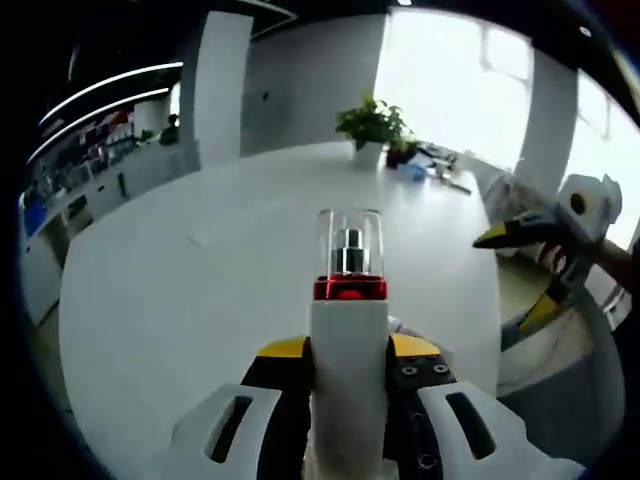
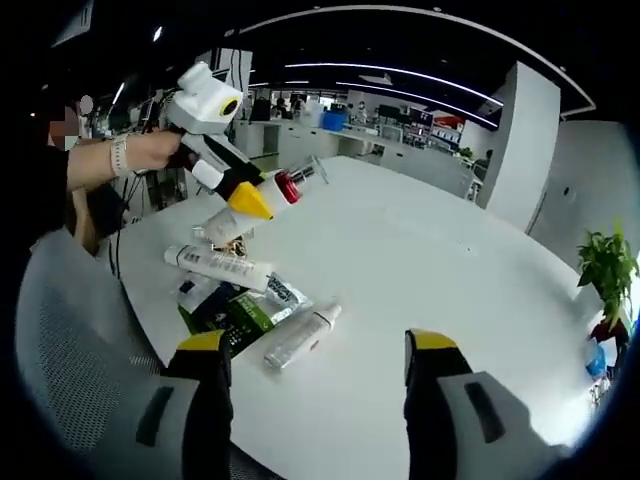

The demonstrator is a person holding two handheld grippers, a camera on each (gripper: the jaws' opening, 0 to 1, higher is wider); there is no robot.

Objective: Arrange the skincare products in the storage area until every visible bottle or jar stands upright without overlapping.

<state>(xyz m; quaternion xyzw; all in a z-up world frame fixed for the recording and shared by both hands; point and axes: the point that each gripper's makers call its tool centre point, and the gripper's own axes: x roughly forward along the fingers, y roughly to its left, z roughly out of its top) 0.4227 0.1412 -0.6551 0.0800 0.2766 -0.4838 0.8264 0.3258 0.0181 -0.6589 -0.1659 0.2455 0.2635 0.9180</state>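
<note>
Left gripper view has the left gripper (image 1: 348, 375) clenched on a white bottle (image 1: 348, 375) with a red collar and clear cap, lifted above the table (image 1: 180, 300). Right gripper view has the right gripper (image 2: 315, 365) released, hovering over a tube (image 2: 217, 265), green packets (image 2: 235, 315) and a small bottle (image 2: 300, 335) lying flat at 10 o'clock. The bottle should go down base first on bare table, clear of that pile. Its base is hidden between the jaws.

Pump bottle (image 1: 349, 380) base hidden (between yellow-tipped jaws), labels unreadable.
</note>
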